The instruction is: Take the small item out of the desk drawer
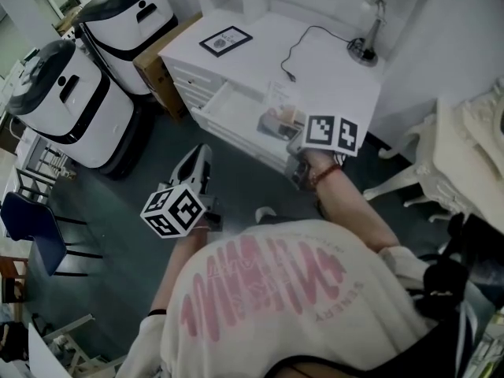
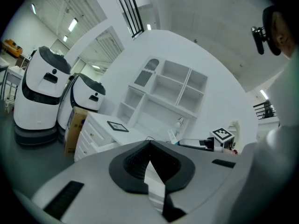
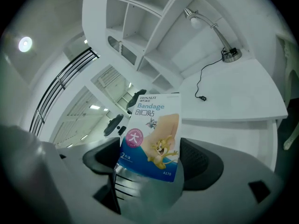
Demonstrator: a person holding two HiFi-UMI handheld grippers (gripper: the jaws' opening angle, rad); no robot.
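My right gripper (image 3: 150, 158) is shut on a small bandage box (image 3: 152, 136), blue and white with a cartoon print, standing upright between the jaws. In the head view the right gripper (image 1: 290, 128) holds the bandage box (image 1: 277, 116) over the right end of the open white desk drawer (image 1: 228, 110). The left gripper (image 1: 200, 157) hangs lower, in front of the desk and apart from the drawer. In its own view the left gripper (image 2: 150, 148) is shut, with nothing between its black pads.
The white desk top (image 1: 315, 61) carries a framed picture (image 1: 225, 41), a desk lamp (image 1: 368, 30) and its black cable (image 1: 303, 46). Two white machines (image 1: 63, 101) and a cardboard box (image 1: 157, 61) stand left of the desk. A white chair (image 1: 441, 156) is at the right.
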